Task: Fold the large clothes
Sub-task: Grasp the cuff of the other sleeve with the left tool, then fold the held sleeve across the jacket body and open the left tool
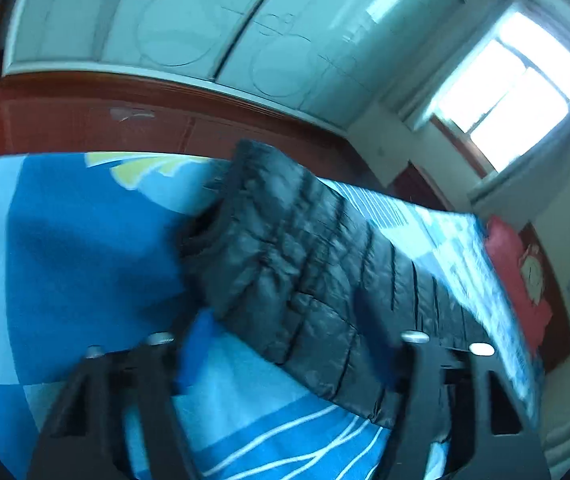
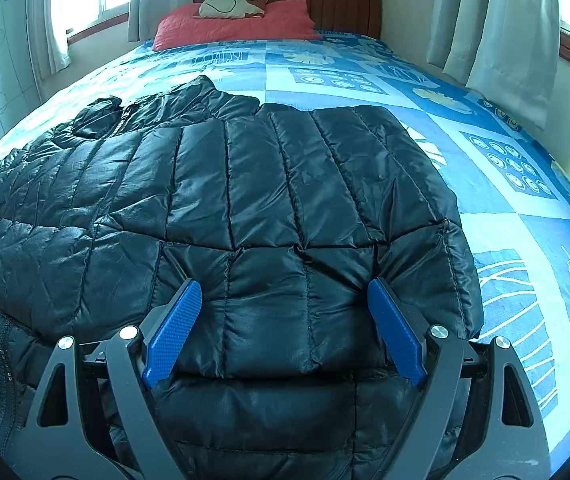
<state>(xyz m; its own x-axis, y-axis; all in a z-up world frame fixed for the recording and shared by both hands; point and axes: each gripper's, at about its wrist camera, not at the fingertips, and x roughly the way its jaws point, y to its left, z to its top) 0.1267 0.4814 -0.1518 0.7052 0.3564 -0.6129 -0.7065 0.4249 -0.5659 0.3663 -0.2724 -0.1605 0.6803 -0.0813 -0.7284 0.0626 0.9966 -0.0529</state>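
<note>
Folding this black quilted puffer jacket (image 2: 245,208) well means pinching only the top layer at a hem or side edge, lifting enough to clear the slippery shell, then carrying it across in one sweep so the padding does not bunch.

Right gripper (image 2: 285,328): jaws spread wide, released, blue pads (image 2: 173,332) standing either side of a quilted panel. Pads look to rest on or just above the fabric; not pinching it. Jacket spreads ahead of and beneath this claw, collar and zip off to its far left.

Left gripper (image 1: 281,344): view blurred. Jaws part-way apart; the jacket's edge lies between and ahead of them, but whether the pads press on it I cannot tell. Jacket body runs up and away from this claw, bare blue patterned bedspread (image 1: 65,260) to its left.

Judgement: grasp being set up; fold itself not yet made.
</note>
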